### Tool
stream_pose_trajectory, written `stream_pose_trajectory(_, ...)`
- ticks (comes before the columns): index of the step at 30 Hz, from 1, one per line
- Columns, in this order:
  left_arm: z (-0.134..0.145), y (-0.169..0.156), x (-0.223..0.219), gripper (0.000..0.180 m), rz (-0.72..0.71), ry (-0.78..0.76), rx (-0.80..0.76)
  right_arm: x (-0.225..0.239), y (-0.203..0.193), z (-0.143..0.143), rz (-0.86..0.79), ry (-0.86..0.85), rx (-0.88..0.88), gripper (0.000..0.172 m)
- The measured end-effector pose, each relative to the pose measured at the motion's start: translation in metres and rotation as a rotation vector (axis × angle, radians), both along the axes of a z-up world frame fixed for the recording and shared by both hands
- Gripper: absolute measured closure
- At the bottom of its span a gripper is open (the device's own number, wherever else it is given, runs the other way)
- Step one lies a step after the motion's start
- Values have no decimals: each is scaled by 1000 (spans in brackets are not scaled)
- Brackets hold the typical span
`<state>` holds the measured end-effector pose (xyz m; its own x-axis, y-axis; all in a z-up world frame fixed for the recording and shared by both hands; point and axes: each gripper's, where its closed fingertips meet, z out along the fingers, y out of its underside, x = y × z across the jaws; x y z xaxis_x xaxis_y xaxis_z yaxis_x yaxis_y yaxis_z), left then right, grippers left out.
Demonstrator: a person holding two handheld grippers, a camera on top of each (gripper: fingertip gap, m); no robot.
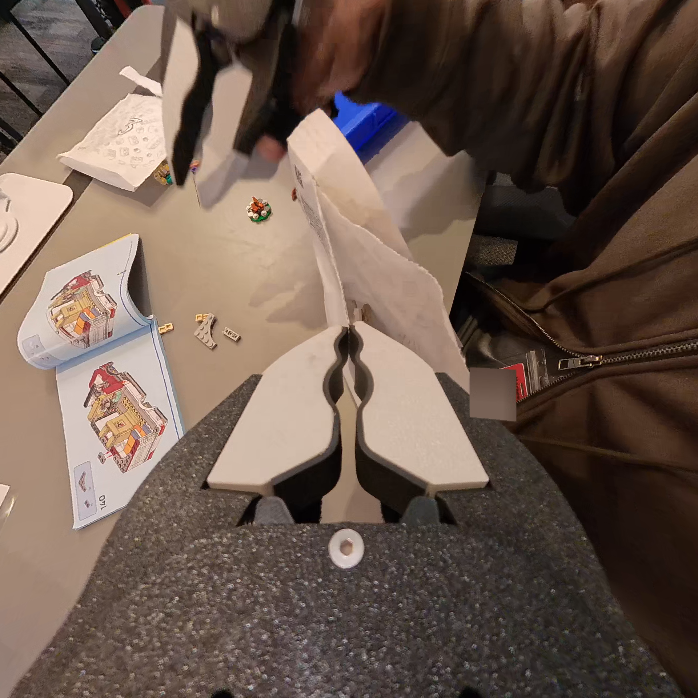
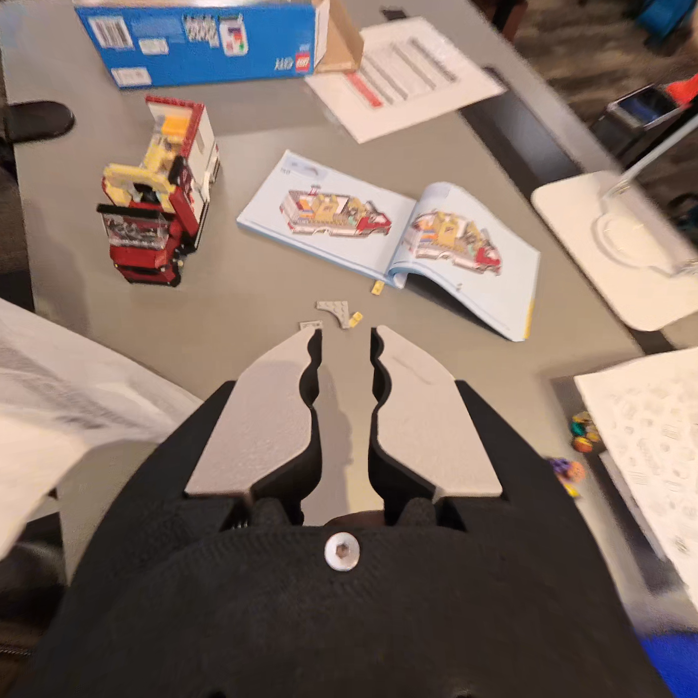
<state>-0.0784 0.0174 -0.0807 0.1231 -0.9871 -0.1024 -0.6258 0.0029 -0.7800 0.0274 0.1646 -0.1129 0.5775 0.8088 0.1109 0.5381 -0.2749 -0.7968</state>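
LEFT WRIST VIEW
Left gripper (image 1: 348, 330): tips together, clamped on the near edge of a white paper bag (image 1: 377, 272).
Bag: rises up and away from the tips, torn edge on its right side, printing on its left face; far end tilted toward the blue box (image 1: 362, 121).
Table (image 1: 226, 264): grey-brown, under the bag.
Near left of the tips: grey curved plate (image 1: 206, 331), small grey plate (image 1: 231, 334), tan pieces (image 1: 166, 328) lying loose on the table.
Left: open booklet (image 1: 113, 408), one page curled up.
Far: small round green build (image 1: 259, 209); second white bag (image 1: 121, 143) lying flat far left.
Far top: right gripper (image 1: 215, 162), blurred, fingers apart, above the table; brown sleeve (image 1: 491, 83) behind it.
Right: brown zipped jacket (image 1: 604, 377).

RIGHT WRIST VIEW
Right gripper (image 2: 345, 332): fingers apart, nothing between them, above bare table (image 2: 226, 302).
Just past the tips: small grey plate (image 2: 311, 325) at the left fingertip, grey curved plate (image 2: 336, 311), yellow piece (image 2: 355, 318) touching the curved plate; another yellow piece (image 2: 377, 287) beside the booklet.
Far right of the tips: open booklet (image 2: 396, 234).
Far left: red, white and yellow brick truck (image 2: 158, 192), upright.
Far edge: blue box (image 2: 196, 41), flap open; printed sheet (image 2: 404, 71) to its right.
Near left: white bag (image 2: 68, 396), blurred.
Near right: second white bag (image 2: 649, 434), small coloured pieces (image 2: 581, 434) beside it.
Right: white lamp base (image 2: 612, 241).
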Motion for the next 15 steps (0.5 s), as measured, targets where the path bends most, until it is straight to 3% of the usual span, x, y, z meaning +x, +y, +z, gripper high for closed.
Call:
stream_pose_trajectory(7,-1,3,1,180,-9,-3,-6,-51,4,-110,119,-108,-214,130)
stream_pose_trajectory(11,-1,4,0,180,-8,-8,-10,-62,8,-136,123,-176,-225,127)
stream_pose_trajectory(15,-2,6,0,180,-9,-8,-13,-68,15,-138,79,-182,-211,126)
